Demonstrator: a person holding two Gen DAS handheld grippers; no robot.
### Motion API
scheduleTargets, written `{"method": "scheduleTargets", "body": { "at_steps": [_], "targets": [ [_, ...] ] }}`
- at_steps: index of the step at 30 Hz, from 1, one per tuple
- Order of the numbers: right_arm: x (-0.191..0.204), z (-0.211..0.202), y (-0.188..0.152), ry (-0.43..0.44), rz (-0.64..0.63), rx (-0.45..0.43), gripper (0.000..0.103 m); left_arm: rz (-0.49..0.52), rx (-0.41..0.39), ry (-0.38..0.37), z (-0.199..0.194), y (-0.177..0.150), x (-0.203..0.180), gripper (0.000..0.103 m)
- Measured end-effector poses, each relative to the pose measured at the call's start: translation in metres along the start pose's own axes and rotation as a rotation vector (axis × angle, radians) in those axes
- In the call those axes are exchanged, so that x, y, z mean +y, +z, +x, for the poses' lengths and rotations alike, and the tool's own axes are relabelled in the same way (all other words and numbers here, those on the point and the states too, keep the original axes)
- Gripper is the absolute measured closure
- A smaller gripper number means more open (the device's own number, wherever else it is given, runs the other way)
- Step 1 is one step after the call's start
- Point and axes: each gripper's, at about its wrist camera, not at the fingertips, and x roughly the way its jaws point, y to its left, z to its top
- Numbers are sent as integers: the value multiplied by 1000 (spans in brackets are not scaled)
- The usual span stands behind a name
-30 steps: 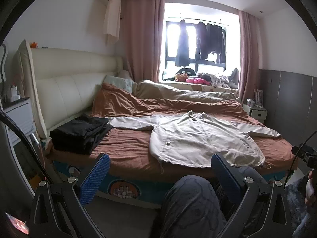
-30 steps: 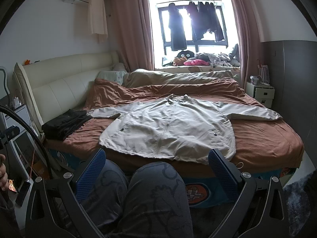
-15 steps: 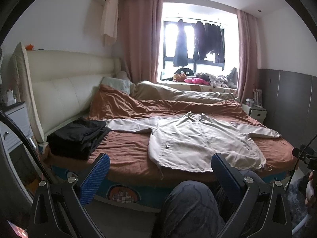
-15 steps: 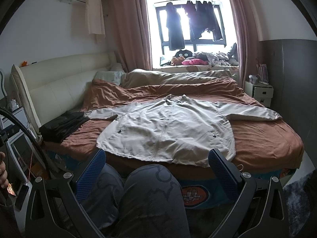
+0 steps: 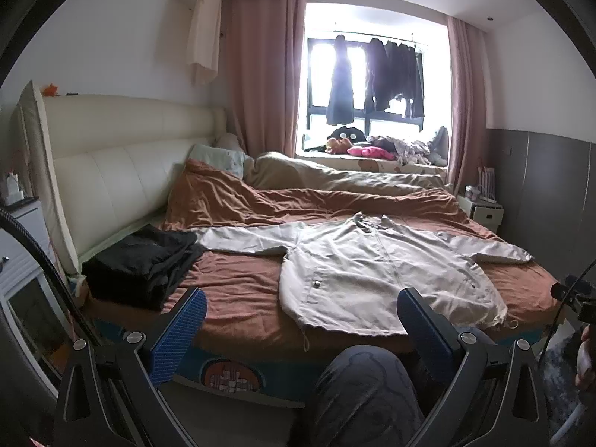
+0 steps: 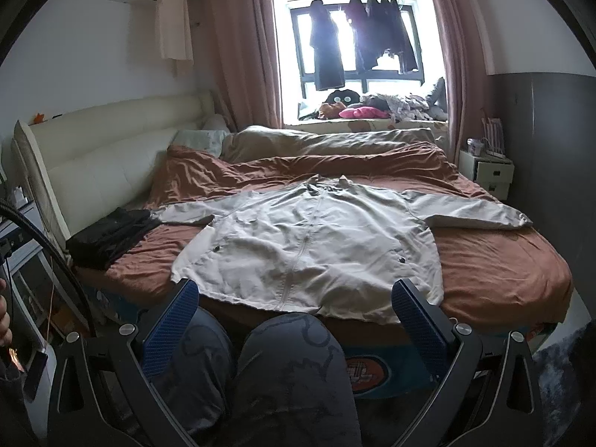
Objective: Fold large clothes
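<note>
A beige jacket (image 6: 309, 246) lies flat, sleeves spread, at the centre of the rust-brown bed (image 6: 503, 272), hem toward the camera. The right gripper (image 6: 294, 309) is spread wide and empty over 2 knees; the left gripper (image 5: 301, 316), also spread and empty, shows 1 knee and, at centre left, more of the folded black clothes (image 5: 145, 264).

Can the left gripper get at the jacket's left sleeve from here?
Probably yes. The left gripper is open and holds nothing, and the beige jacket's sleeve lies flat on the bedspread with nothing over it. The folded black clothes lie beside the cuff and may crowd it.
</note>
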Motion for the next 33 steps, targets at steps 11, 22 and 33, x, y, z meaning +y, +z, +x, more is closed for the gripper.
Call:
{"method": "scheduleTargets", "body": {
  "at_steps": [11, 22, 33],
  "targets": [
    [-2, 6, 2, 5, 5, -3, 0, 13, -4, -1, 5, 4, -5, 0],
    [-2, 7, 2, -2, 4, -4, 0, 11, -4, -4, 5, 5, -8, 0],
    [-4, 7, 3, -9, 4, -2, 0, 6, 3, -13, 9, 2, -7, 0]
  ]
}}
